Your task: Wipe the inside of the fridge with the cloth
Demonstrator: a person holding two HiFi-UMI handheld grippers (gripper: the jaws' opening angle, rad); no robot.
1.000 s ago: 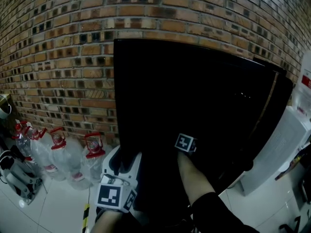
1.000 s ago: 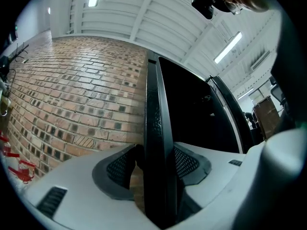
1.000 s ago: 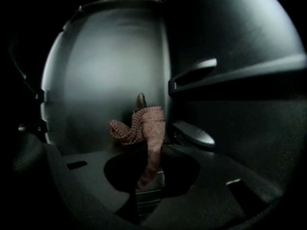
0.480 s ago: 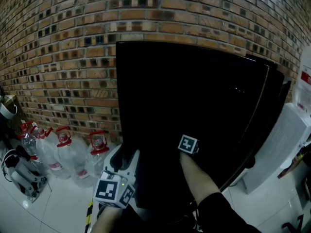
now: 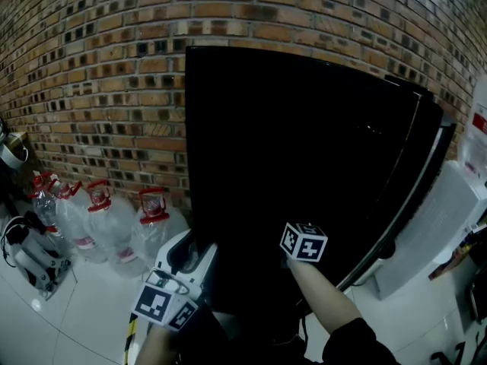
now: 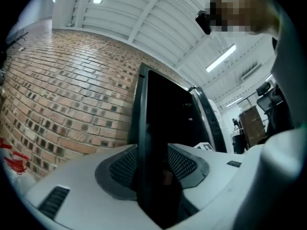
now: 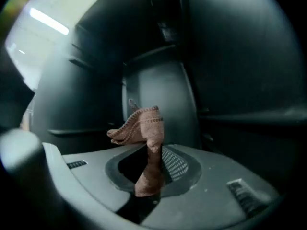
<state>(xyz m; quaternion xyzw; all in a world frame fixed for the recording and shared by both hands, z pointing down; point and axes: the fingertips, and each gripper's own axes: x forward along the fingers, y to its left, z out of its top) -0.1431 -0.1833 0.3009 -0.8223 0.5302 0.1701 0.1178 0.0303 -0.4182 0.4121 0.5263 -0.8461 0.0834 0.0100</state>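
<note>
The black fridge [image 5: 304, 150] stands against the brick wall. My left gripper [image 5: 188, 254] is at its lower left. In the left gripper view its jaws [image 6: 153, 169] have just been closing, and both pads now sit against the thin dark edge of the door [image 6: 144, 109]. My right gripper [image 7: 152, 164] is shut on a brown cloth [image 7: 143, 126], whose bunched end sticks up past the fingertips. Ahead of it are the fridge's grey inner walls and shelf ledges [image 7: 158, 87]. In the head view only its marker cube [image 5: 304, 242] and the forearm show against the black.
Large water bottles with red caps [image 5: 99, 223] stand on the floor left of the fridge, with grey gear [image 5: 27, 261] further left. A white appliance [image 5: 449, 219] stands at the right. Yellow-black tape [image 5: 131, 339] marks the tiled floor.
The right gripper's cube has shifted right and come nearer the camera. The left gripper has slid down and left beside the fridge's lower left corner.
</note>
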